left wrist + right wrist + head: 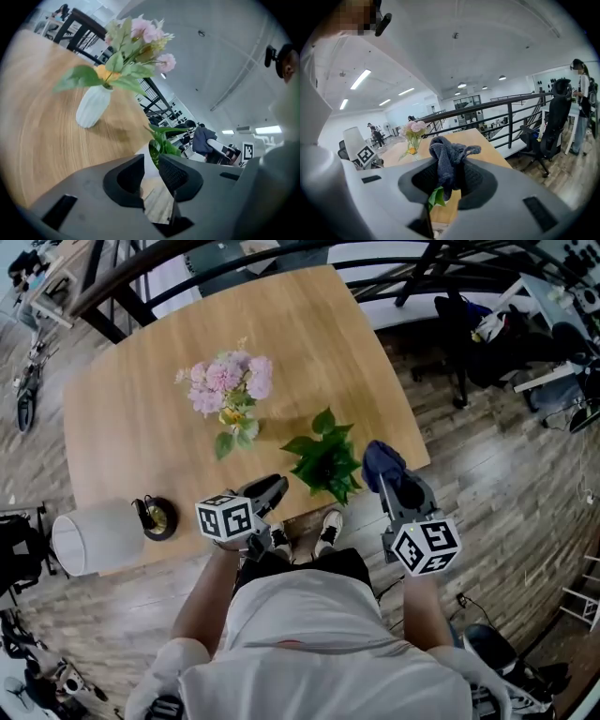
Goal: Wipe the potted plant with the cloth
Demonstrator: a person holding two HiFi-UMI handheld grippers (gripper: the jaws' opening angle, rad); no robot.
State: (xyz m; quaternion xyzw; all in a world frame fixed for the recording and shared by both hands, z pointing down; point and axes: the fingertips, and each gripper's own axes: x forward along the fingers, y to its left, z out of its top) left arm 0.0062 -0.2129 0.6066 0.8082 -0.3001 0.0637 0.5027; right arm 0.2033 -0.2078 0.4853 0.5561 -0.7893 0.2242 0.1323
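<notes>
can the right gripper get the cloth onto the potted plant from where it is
Probably yes. The right gripper, shut on the cloth, sits right beside the potted plant at the near edge of the table, with nothing between them. The left gripper, open, is on the plant's other side.

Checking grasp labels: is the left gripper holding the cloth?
No, the dark blue cloth is clamped in the right gripper, while the left gripper is open with nothing between its jaws.
</notes>
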